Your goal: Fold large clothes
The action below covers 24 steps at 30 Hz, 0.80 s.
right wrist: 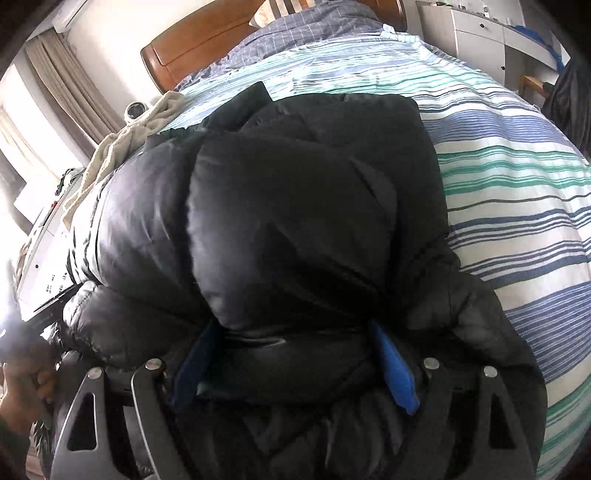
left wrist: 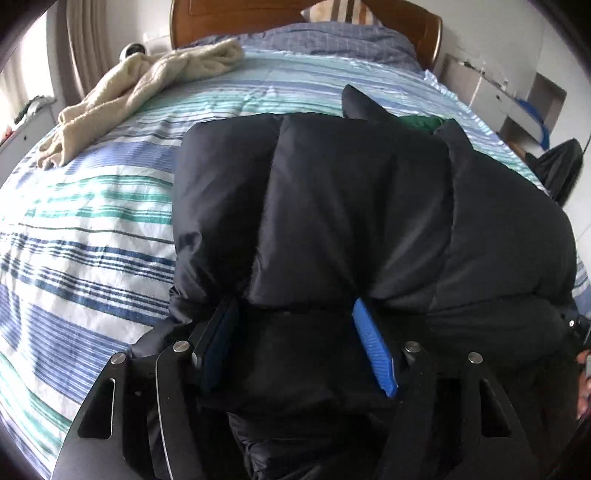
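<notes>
Wooden headboard [left wrist: 406,22], beige curtains [right wrist: 70,85], bright daylight.

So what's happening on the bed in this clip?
A person with a gripper in each hand is folding a black puffer jacket on a striped bed cover. The left gripper and the right gripper each have the jacket's near edge bunched between their blue pads. The jacket lies doubled over. A cream blanket lies apart, near the headboard.
</notes>
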Motion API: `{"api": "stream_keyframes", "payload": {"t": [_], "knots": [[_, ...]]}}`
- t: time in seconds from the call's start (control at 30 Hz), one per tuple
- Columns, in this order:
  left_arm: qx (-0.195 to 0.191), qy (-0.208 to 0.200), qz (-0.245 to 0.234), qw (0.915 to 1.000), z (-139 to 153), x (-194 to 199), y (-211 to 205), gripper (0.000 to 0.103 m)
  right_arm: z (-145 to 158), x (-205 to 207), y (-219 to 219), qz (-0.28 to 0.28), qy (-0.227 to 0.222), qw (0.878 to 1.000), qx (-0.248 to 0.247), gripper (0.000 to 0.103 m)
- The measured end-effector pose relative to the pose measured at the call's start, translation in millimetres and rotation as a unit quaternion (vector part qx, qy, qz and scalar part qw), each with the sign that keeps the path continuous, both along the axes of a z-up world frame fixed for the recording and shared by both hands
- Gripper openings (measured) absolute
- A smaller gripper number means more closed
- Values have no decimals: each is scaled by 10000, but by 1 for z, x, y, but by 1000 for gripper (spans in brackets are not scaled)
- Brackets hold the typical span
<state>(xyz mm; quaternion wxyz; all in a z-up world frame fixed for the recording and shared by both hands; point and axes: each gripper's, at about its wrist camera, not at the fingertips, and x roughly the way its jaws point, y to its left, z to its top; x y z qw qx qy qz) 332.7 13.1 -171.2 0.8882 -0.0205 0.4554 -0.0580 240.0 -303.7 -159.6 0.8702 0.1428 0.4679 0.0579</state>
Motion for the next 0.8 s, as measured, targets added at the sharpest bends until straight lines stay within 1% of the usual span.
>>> {"api": "stream_keyframes", "payload": {"t": [0.1,0.17,0.2,0.27,0.33,0.37,0.4,0.47,0.5,0.57,0.6,0.63,0.7,0.8], "knots": [[121,141,-45,9998,12,0,-2,67,-2,-3,-10,-5,-63,10000,27,84],[88,222,-27,9997,28,-1,-1,66,-2,-7,-12,-15,-99,9999,74,84],[-14,118,-25,9999,42,-2,1,67,-2,-8,-13,-19,-114,9999,84,84],[-261,-150,21,9995,63,0,7,77,-1,-11,-15,-23,-135,9999,80,84],[-564,-301,94,9979,82,12,8,78,0,-13,-15,-27,-149,9998,86,84],[-686,-257,78,9973,84,22,6,78,0,-15,-16,-30,-156,9998,90,84],[-736,-177,62,9971,82,32,3,78,0,-16,-16,-32,-163,9998,91,84],[-671,-4,94,9977,70,52,-5,78,0,-17,-16,-37,-174,9998,97,84],[-619,117,172,9979,57,62,-7,78,1,-16,-16,-41,-180,9998,102,84],[-700,408,407,9959,20,80,-5,79,1,-17,-16,-48,-199,9997,117,84],[-753,459,477,9950,8,84,-2,79,1,-18,-16,-49,-214,9997,133,84],[-792,427,512,9946,-3,84,-1,80,1,-19,-17,-46,-227,9996,146,85],[-684,309,521,9958,-4,81,-5,80,1,-20,-17,-46,-233,9996,148,85],[-425,410,444,9973,5,76,-12,80,1,-20,-17,-49,-257,9995,151,85]]}}
